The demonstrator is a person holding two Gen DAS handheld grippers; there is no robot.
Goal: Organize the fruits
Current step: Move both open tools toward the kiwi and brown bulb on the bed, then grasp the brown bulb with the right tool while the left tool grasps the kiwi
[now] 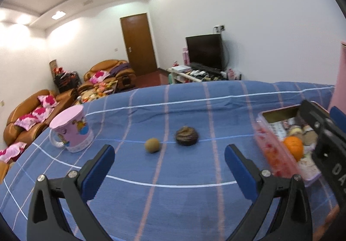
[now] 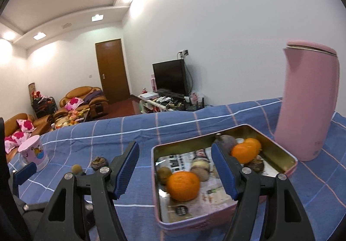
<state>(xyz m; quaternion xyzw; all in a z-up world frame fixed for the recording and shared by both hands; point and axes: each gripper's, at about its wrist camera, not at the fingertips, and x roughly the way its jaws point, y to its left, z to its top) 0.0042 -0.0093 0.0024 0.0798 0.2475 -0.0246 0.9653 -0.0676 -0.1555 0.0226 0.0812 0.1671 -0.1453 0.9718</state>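
Progress: we count several fruits in tin (image 2: 281,155) | Left: two fruits (image 1: 152,145) on cloth (image 1: 194,208) | Tools: left gripper (image 1: 169,160), right gripper (image 2: 175,162) both spread, empty

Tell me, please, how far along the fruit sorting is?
Mostly done: the tin already holds two oranges and several brown fruits. In hand: nothing; the left gripper and right gripper are both open and empty. Left: a small round fruit and a dark wrinkled fruit on the cloth.
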